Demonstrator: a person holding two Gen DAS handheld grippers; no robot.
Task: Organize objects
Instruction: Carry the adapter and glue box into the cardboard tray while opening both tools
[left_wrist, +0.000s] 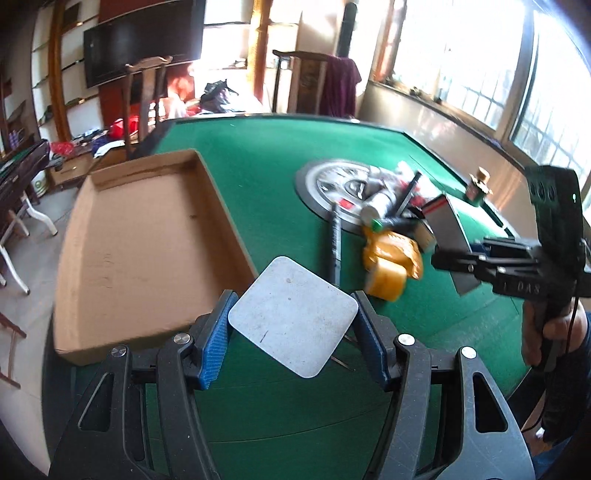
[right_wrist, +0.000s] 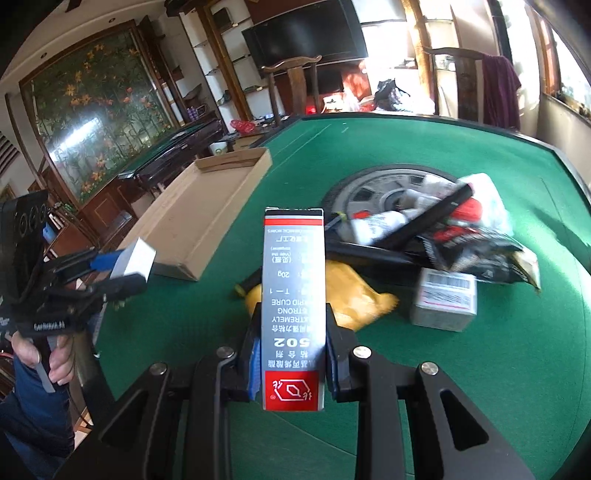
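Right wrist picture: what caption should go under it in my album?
The right claw grips a grey-and-red glue box above the green table, with the cardboard tray waiting at left.

A flat white square block with rounded corners (left_wrist: 293, 315) sits clamped above the green felt, just beside the shallow brown cardboard tray (left_wrist: 147, 243), which lies open. A tall grey-and-red "502" glue carton (right_wrist: 293, 306) is held lengthwise. Behind it lie a yellow plastic bag (right_wrist: 354, 295) and a small grey barcode box (right_wrist: 443, 299).
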